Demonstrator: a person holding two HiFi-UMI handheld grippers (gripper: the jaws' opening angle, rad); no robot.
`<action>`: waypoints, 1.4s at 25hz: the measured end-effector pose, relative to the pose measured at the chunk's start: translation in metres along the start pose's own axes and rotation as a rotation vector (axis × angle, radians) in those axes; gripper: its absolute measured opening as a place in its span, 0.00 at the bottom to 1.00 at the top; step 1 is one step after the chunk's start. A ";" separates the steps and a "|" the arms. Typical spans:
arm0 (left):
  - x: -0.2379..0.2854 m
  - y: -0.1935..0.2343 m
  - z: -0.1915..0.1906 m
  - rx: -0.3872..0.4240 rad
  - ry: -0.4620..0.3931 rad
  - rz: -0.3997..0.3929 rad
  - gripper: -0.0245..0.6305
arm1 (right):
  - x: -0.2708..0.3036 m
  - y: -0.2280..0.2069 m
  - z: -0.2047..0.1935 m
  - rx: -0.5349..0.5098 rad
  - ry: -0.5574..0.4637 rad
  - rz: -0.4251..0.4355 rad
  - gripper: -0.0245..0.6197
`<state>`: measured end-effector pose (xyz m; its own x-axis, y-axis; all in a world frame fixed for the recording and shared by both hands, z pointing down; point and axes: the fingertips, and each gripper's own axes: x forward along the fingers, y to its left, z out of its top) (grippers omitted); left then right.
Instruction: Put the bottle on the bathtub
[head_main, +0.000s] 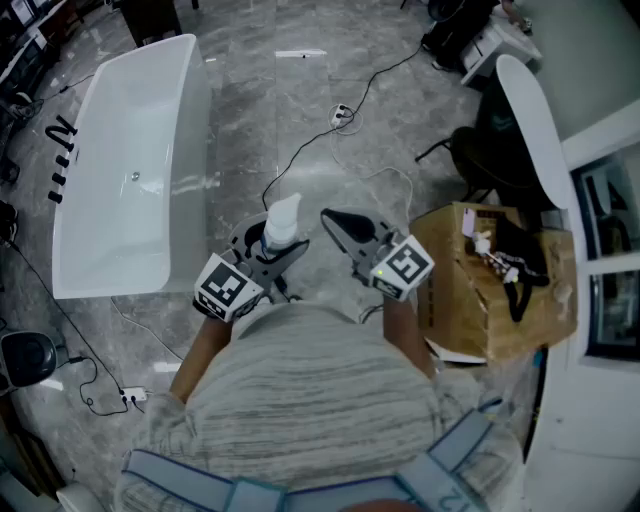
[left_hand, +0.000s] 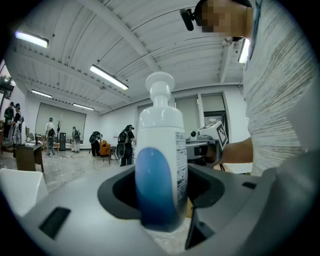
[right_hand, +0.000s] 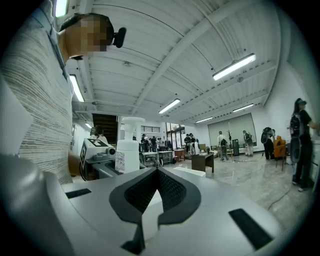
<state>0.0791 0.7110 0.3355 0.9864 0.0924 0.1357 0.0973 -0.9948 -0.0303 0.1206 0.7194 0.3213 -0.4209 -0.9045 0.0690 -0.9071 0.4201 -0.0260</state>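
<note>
Between the jaws of the left gripper (left_hand: 161, 196), a white pump bottle (left_hand: 159, 150) with a blue label is clamped near its base. The dark pads are pressed against both of its sides, and the jaws are spread wide by its body. The bottle is held upright, pump head uppermost, in the air in front of the person's chest and above the grey marble-patterned floor (head_main: 300, 110).

Just beside it, on the person's right, the right gripper (right_hand: 157, 173) is held with its jaws pressed together and nothing between them. The two grippers are near each other but apart. The lower part of the head view is filled by the person's torso in a grey striped shirt (head_main: 300, 400).

Further out, the white bathtub (head_main: 188, 110) is seen standing on the floor to the left of the bottle in the head view. The bottle is well apart from it and touches no part of its rim. A black cable (head_main: 372, 78) is laid across the floor beyond the grippers. An open cardboard box (head_main: 455, 300) with mixed items inside is placed to the right of the right gripper. In the gripper views, several people (left_hand: 125, 145) are seen far back in a large hall under long ceiling lamps (left_hand: 109, 77).
</note>
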 end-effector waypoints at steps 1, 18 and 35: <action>0.001 -0.001 0.000 -0.002 -0.001 0.002 0.42 | -0.001 0.000 0.000 0.001 0.000 0.001 0.04; -0.002 -0.017 -0.005 -0.024 -0.012 0.007 0.42 | -0.007 0.013 -0.002 0.063 -0.040 0.046 0.04; -0.086 0.038 -0.018 -0.048 0.003 0.014 0.42 | 0.088 0.038 -0.004 0.085 -0.033 0.025 0.04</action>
<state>-0.0044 0.6640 0.3404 0.9873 0.0782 0.1386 0.0768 -0.9969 0.0155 0.0492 0.6564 0.3303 -0.4423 -0.8962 0.0342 -0.8928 0.4364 -0.1119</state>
